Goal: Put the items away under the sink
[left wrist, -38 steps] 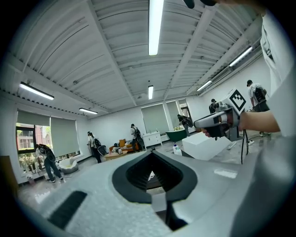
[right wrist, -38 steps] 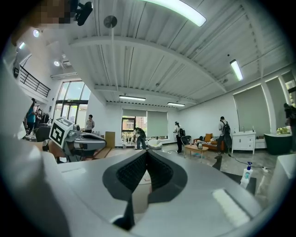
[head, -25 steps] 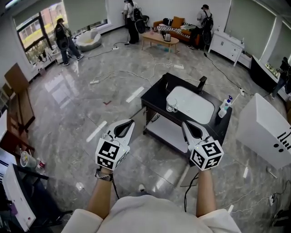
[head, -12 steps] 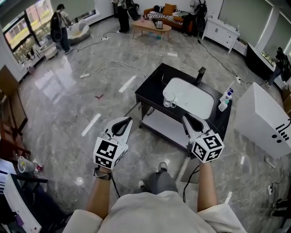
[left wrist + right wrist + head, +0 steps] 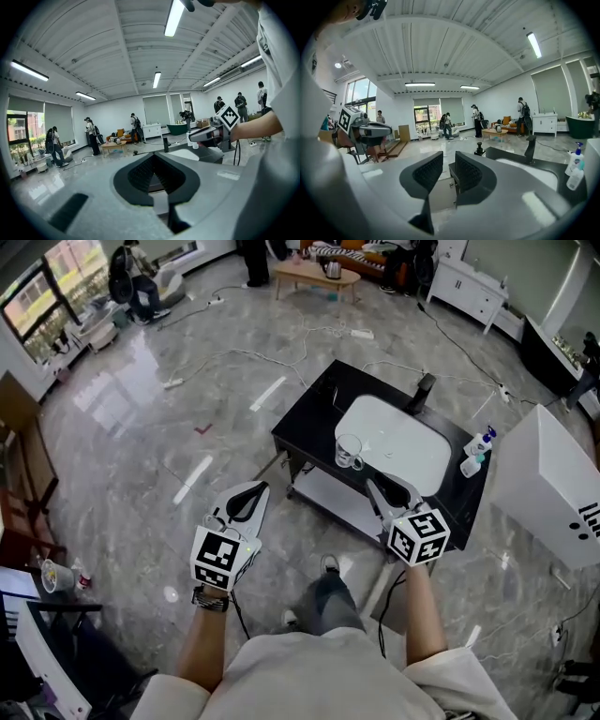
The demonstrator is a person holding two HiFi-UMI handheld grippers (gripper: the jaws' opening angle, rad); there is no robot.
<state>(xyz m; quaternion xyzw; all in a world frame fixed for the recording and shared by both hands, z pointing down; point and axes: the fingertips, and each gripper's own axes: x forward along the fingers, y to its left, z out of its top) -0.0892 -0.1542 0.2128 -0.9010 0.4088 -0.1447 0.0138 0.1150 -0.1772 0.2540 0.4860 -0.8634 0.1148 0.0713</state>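
You are looking down at a glass mug (image 5: 349,452) sitting at the left edge of the basin (image 5: 398,451), and at two plastic bottles (image 5: 475,454) standing together at the far right end of the counter (image 5: 302,424). The shelf (image 5: 330,502) under the sink is showing below. The mug is likely going to feel light but slick and breakable, so you are better off pinching its wall near the rim, or its handle, gently. The bottles look light and a little squashy, and their bodies below the neck are offering the safest hold. Your right tool (image 5: 447,164) is hanging just short of the counter's near edge; its jaws have just been opening to a modest gap with nothing between them. Your left tool (image 5: 156,158) is hovering over the floor, well left of the counter, pinched shut and empty.
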